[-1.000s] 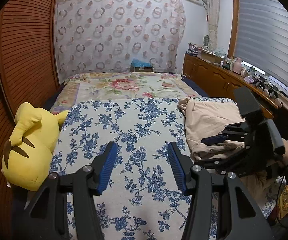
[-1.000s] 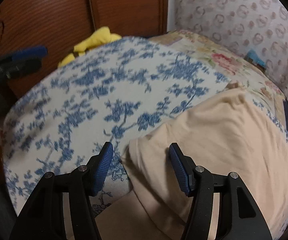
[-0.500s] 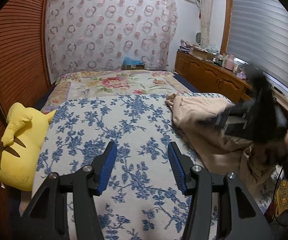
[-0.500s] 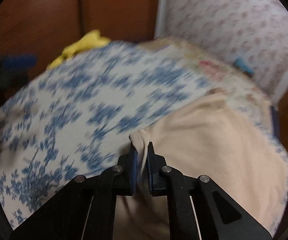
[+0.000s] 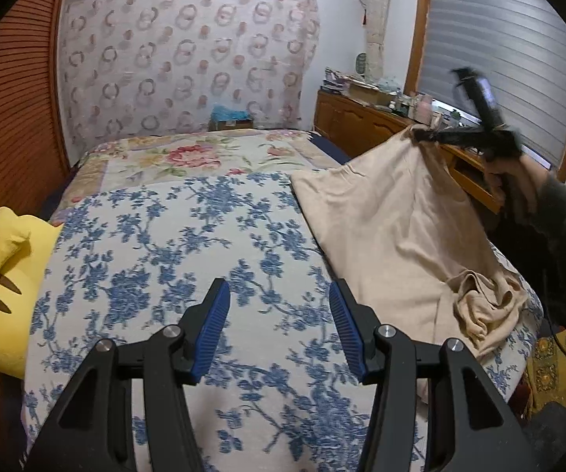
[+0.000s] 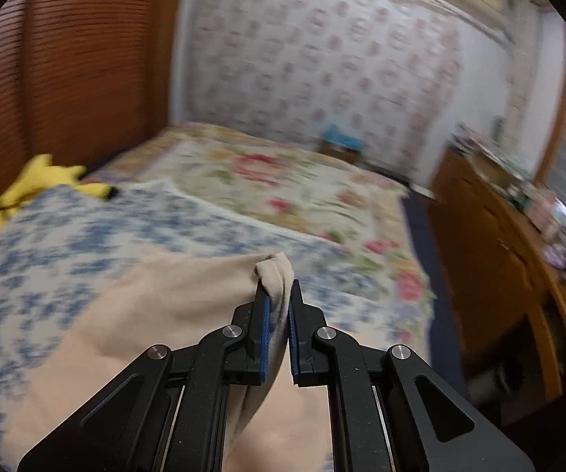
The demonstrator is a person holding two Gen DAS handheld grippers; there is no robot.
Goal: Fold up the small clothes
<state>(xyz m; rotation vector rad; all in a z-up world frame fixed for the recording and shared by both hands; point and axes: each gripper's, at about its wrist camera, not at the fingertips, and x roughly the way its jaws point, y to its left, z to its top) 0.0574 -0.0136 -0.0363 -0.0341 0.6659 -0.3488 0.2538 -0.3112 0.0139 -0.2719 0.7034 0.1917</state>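
A beige garment (image 5: 393, 228) lies on the right side of the bed, one corner lifted high. My right gripper (image 6: 278, 295) is shut on that corner, and a fold of the beige garment (image 6: 275, 275) sticks out past its blue pads. In the left wrist view the right gripper (image 5: 420, 133) is held by a hand up at the right, with cloth draping down from it. My left gripper (image 5: 279, 310) is open and hovers over the blue-flowered bedspread (image 5: 173, 255), left of the garment, with nothing between its fingers.
A yellow plush toy (image 5: 4, 287) lies at the bed's left edge by the wooden wall. A wooden cabinet (image 5: 365, 126) with clutter runs along the right under a blinded window. A floral quilt (image 5: 188, 153) covers the far part of the bed.
My right gripper shut on the garment's edge and rose up and to the right, pulling the cloth off the bed. The left gripper drifted slightly and stayed open.
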